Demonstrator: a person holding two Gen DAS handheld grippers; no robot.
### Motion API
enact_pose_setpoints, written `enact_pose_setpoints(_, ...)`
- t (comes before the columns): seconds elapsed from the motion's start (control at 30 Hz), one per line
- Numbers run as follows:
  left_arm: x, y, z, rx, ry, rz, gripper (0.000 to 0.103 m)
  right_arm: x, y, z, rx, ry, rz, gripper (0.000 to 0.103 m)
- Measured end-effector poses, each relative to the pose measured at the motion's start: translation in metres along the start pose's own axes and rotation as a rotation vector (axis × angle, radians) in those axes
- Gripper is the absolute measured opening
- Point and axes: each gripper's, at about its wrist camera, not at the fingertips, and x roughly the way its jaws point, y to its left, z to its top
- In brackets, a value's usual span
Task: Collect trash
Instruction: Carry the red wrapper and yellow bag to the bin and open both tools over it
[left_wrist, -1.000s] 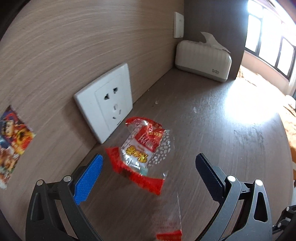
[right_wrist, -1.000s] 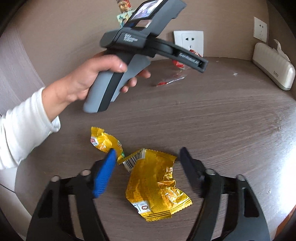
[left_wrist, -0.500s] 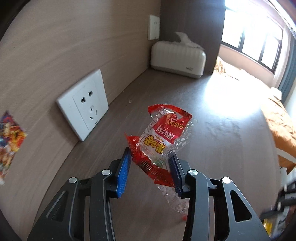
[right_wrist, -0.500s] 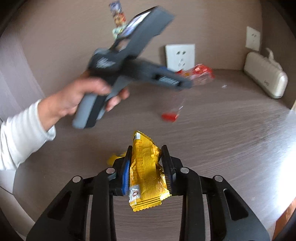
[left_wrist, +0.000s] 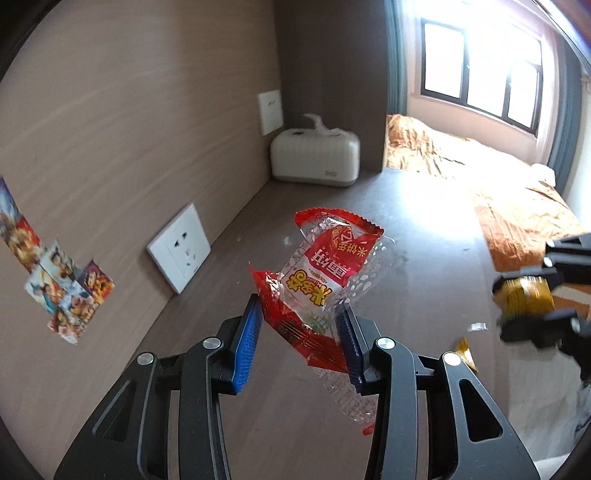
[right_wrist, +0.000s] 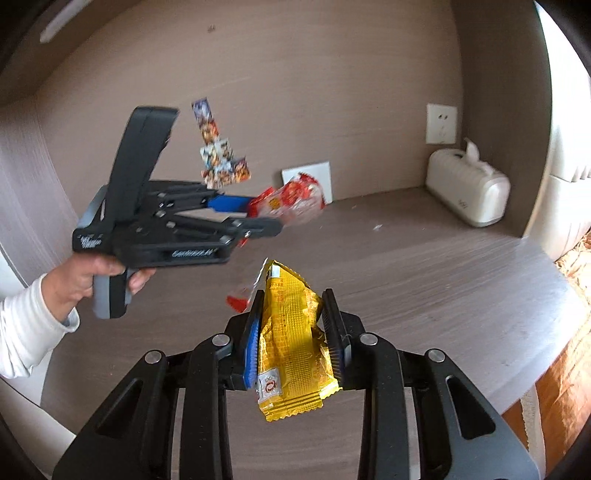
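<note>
My left gripper (left_wrist: 299, 310) is shut on a red-and-clear snack wrapper (left_wrist: 325, 273) and holds it in the air above the brown table (left_wrist: 424, 229). In the right wrist view the same left gripper (right_wrist: 264, 218) is at the left with that wrapper (right_wrist: 291, 199) at its tips. My right gripper (right_wrist: 293, 299) is shut on a crumpled yellow wrapper (right_wrist: 291, 339), also clear of the table; it appears blurred at the right edge of the left wrist view (left_wrist: 528, 299). A clear strip with a red end (right_wrist: 236, 301) and a small yellow scrap (left_wrist: 466, 354) lie on the table.
A white tissue box (left_wrist: 314, 158) stands in the back corner. Wall sockets (left_wrist: 180, 247) and stickers (left_wrist: 66, 291) are on the wood wall. A bed with an orange cover (left_wrist: 517, 206) lies past the table's right edge. A hand in a white sleeve (right_wrist: 92, 277) holds the left gripper.
Both grippers went from open around their wrappers to shut on them. Both then rose, lifting the red wrapper and the yellow wrapper off the table.
</note>
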Motion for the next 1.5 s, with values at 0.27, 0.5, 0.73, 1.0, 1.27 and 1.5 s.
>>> enact_pose_setpoints(0.27, -0.02, -0.061, 0.019, 0.058, -0.024, -0.039, 0.04, -0.052, -0.031, -0.008, 0.017, -0.042, -0.065, 0.032)
enact_pose_setpoints(0.5, -0.007, -0.145, 0.045, 0.152, -0.021, -0.151, 0.04, -0.103, -0.076, -0.033, 0.087, -0.07, -0.177, 0.032)
enact_pose_setpoints(0.73, 0.033, -0.237, 0.06, 0.236, 0.02, -0.288, 0.04, -0.151, -0.141, -0.082, 0.208, -0.064, -0.316, 0.032)
enact_pose_setpoints(1.0, 0.102, -0.344, 0.053, 0.305, 0.117, -0.423, 0.04, -0.169, -0.222, -0.161, 0.37, -0.002, -0.435, 0.032)
enact_pose_setpoints(1.27, 0.208, -0.431, 0.0, 0.295, 0.271, -0.496, 0.041, -0.142, -0.297, -0.244, 0.488, 0.067, -0.467, 0.032)
enact_pose_setpoints(1.5, 0.339, -0.472, -0.07, 0.297, 0.388, -0.516, 0.041, -0.068, -0.366, -0.343, 0.549, 0.162, -0.479, 0.032)
